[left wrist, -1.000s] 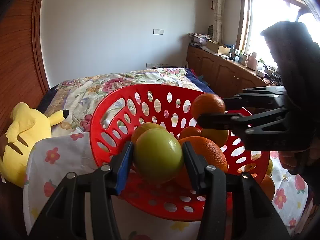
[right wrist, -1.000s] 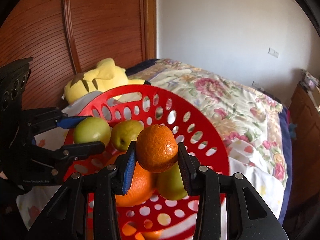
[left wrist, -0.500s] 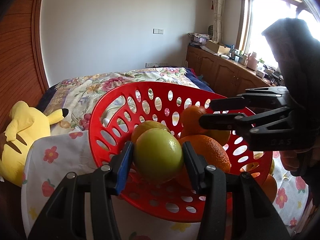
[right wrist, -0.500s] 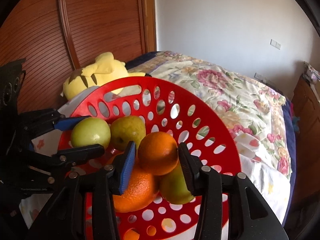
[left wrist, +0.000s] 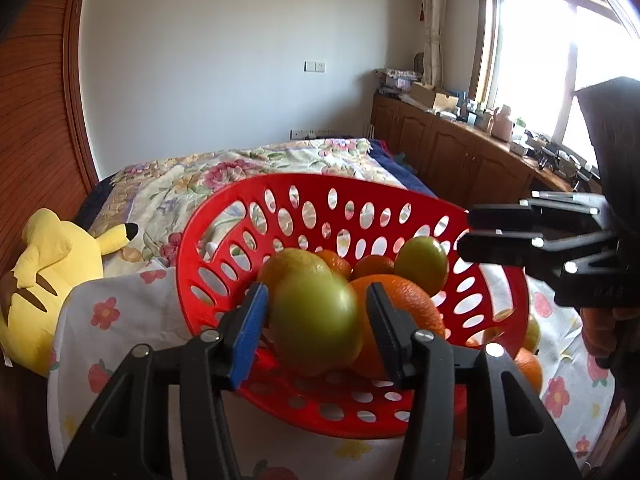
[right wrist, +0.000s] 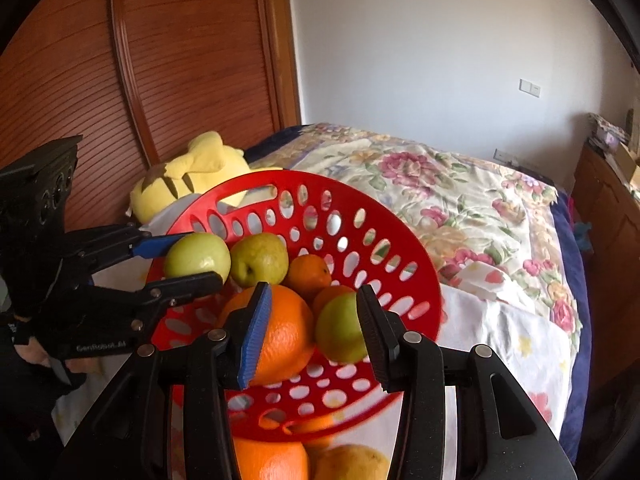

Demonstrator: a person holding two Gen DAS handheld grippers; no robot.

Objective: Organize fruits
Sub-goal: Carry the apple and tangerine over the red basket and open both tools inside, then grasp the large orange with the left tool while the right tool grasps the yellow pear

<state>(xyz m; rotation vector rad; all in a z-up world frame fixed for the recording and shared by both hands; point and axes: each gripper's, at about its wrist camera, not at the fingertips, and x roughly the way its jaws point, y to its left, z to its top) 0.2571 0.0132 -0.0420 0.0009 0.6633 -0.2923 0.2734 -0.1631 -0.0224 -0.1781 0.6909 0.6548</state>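
A red perforated basket [left wrist: 360,200] [right wrist: 384,216] stands on the bed and holds oranges and green fruits. My left gripper [left wrist: 314,316] is shut on a green apple [left wrist: 316,320] just above the basket's near side; it also shows in the right wrist view [right wrist: 198,258]. My right gripper [right wrist: 312,328] is open and empty over the basket, above a large orange [right wrist: 286,332] and a green fruit [right wrist: 340,328]. The small orange [right wrist: 308,274] lies among the fruit in the basket.
A yellow plush toy [left wrist: 44,280] lies left of the basket by the wooden headboard [right wrist: 160,60]. More fruit lies on the flowered cloth [left wrist: 560,380] outside the basket: an orange [right wrist: 268,460] and a yellow fruit [right wrist: 352,462]. Wooden cabinets [left wrist: 460,160] line the right wall.
My right gripper has opened, let the small orange go into the basket, and drawn back. My left gripper still holds the green apple, a little lower over the basket.
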